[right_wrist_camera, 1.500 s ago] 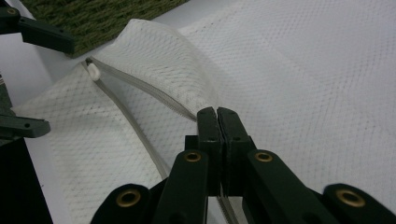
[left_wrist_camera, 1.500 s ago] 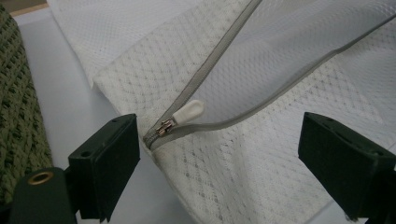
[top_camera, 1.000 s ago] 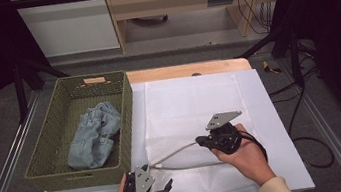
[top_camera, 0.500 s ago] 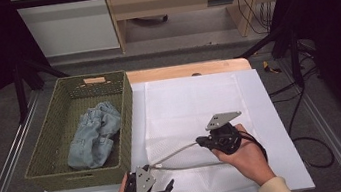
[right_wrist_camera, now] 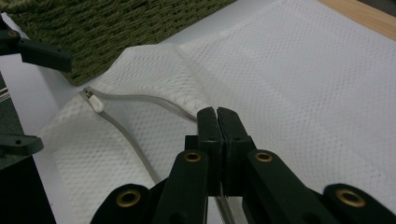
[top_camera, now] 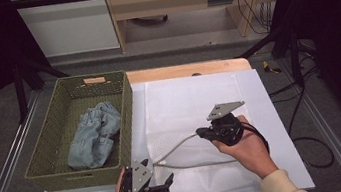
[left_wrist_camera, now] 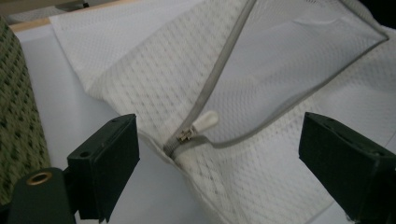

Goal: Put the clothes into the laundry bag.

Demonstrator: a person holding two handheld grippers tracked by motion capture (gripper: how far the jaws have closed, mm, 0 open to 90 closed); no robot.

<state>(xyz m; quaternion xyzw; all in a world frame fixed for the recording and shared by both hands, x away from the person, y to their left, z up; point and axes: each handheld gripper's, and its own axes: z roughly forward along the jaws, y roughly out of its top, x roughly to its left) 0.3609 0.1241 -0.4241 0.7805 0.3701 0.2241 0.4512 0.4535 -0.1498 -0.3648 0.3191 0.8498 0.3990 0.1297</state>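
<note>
Nearest, the left gripper [top_camera: 163, 185] hangs released over the bench [top_camera: 283, 125] edge, jaws spread either side of the zipper pull [left_wrist_camera: 201, 125]. Beyond it, the right gripper [right_wrist_camera: 217, 114] is clenched on the mesh laundry bag [top_camera: 195, 107] at its zipper edge. The bag looks light, limp and snag-prone, so the pull seems the surest hold. Farthest left, jeans [top_camera: 93, 134] lie in the woven basket [top_camera: 124, 107].
</note>
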